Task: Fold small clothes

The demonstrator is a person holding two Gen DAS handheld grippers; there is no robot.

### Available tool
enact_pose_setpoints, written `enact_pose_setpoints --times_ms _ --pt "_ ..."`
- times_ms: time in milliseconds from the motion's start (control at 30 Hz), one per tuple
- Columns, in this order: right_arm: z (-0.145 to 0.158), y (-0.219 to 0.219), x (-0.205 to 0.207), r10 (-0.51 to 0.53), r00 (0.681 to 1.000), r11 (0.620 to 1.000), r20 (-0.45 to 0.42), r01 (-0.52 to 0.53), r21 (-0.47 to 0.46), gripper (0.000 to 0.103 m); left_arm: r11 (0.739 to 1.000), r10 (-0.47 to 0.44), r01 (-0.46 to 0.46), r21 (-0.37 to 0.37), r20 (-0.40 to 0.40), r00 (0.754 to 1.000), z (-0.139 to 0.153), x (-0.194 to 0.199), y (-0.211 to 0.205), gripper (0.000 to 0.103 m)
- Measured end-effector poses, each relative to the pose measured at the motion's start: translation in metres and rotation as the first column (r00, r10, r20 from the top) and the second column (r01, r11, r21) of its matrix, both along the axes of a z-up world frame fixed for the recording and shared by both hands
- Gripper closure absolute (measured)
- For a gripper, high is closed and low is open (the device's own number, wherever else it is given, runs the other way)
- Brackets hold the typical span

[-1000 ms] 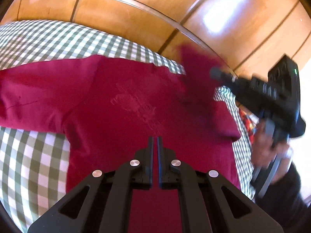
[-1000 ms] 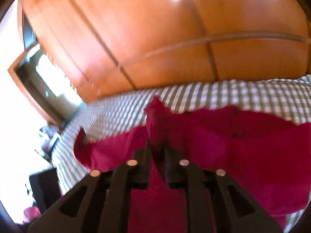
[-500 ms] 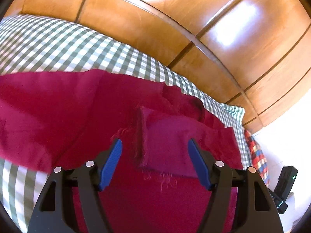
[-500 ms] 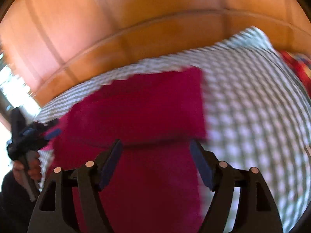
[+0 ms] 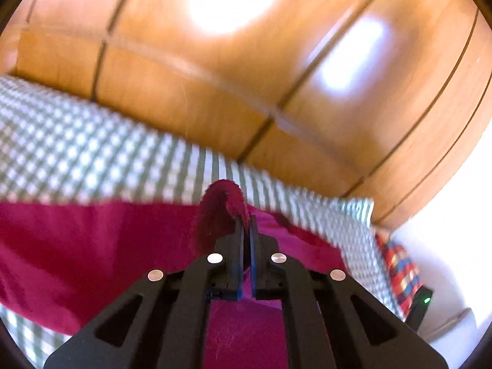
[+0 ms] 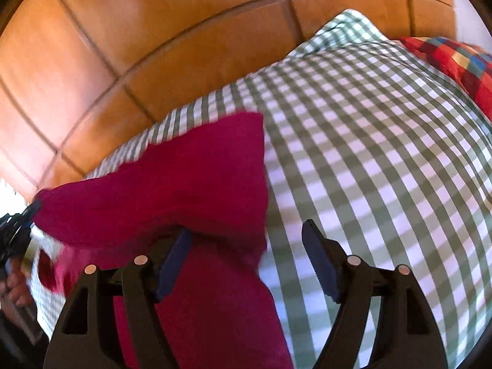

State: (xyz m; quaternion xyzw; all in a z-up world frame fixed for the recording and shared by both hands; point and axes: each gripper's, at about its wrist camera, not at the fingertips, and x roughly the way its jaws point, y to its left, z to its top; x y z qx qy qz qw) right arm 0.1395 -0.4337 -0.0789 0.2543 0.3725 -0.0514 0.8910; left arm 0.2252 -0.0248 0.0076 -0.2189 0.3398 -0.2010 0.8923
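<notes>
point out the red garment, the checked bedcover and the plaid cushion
red garment (image 6: 196, 184), right wrist view, folded upper layer
checked bedcover (image 6: 384, 160), right wrist view, bare middle
plaid cushion (image 6: 458, 61), right wrist view, its top face

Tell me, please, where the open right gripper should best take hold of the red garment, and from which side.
Probably the red garment at its straight right edge, approached from the checked cloth side. That edge lies flat and free between the fingers of the open right gripper.
</notes>
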Motion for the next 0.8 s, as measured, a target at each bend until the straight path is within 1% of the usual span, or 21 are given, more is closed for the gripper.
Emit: enact_pose_setpoints --times_ms 33,100,167,200,233,267,300,333,367,433,500,600,700,767,800 --pt "0.0 0.003 0.004 -0.005 1.0 1.0 0.003 0.005 -0.019 0.023 1.0 0.016 -0.016 0.008 0.013 1.0 0.004 -0.002 0.009 0.101" --pt "-0.006 0.007 0.01 -0.013 1.0 0.998 -0.024 0.012 -0.061 0.023 0.997 0.037 -0.037 0.061 -0.004 0.999 -0.003 -0.001 0.015 0.102" --pt "-0.019 0.007 0.014 -0.04 0.997 0.996 -0.066 0.035 -0.087 0.024 0.988 0.057 -0.045 0.15 -0.078 0.995 -0.031 0.005 0.017 0.101" --pt "-0.027 0.006 0.016 -0.062 0.994 0.991 -0.095 0.051 -0.12 0.024 0.979 0.067 -0.041 0.198 -0.126 0.99 -0.049 0.009 0.016 0.101" --pt "-0.036 0.006 0.017 -0.061 0.993 0.99 -0.103 0.047 -0.13 0.024 0.965 0.086 -0.04 0.258 -0.17 0.982 -0.069 0.014 0.014 0.101" --pt "-0.036 0.008 0.015 -0.062 0.994 0.988 -0.09 0.048 -0.145 0.024 0.953 0.099 -0.035 0.302 -0.199 0.975 -0.085 0.016 0.012 0.101" --pt "-0.035 0.01 0.015 -0.06 0.994 0.985 -0.096 0.044 -0.164 0.024 0.941 0.11 -0.028 0.337 -0.227 0.968 -0.1 0.019 0.011 0.101" --pt "-0.035 0.012 0.016 -0.058 0.993 0.983 -0.102 0.039 -0.179 0.024 0.938 0.113 -0.025 0.346 -0.238 0.965 -0.113 0.018 0.011 0.102" --pt "-0.036 0.013 0.017 -0.054 0.993 0.981 -0.107 0.033 -0.192 0.023 0.936 0.116 -0.033 0.351 -0.219 0.969 -0.114 0.015 0.01 0.101" --pt "-0.038 0.012 0.017 -0.053 0.993 0.981 -0.107 0.031 -0.193 0.023 0.93 0.121 -0.038 0.366 -0.207 0.971 -0.109 0.013 0.007 0.101" --pt "-0.037 0.013 0.016 -0.055 0.992 0.979 -0.113 0.031 -0.204 0.022 0.935 0.119 -0.041 0.352 -0.205 0.972 -0.103 0.011 0.009 0.101" --pt "-0.033 0.017 0.01 -0.043 0.989 0.968 -0.144 0.006 -0.249 0.015 0.948 0.155 -0.093 0.303 -0.185 0.97 -0.087 0.006 0.023 0.1" --pt "-0.025 0.016 -0.008 -0.036 0.988 0.957 -0.147 -0.009 -0.292 0.014 0.955 0.21 -0.169 0.242 -0.153 0.966 -0.072 0.0 0.045 0.1" --pt "-0.012 0.018 -0.021 -0.035 0.991 0.94 -0.129 -0.011 -0.342 0.014 0.959 0.216 -0.188 0.21 -0.118 0.969 -0.062 -0.012 0.054 0.1" --pt "-0.001 0.02 -0.028 -0.022 0.995 0.932 -0.097 -0.014 -0.361 0.014 0.962 0.208 -0.183 0.205 -0.107 0.972 -0.06 -0.015 0.053 0.1"
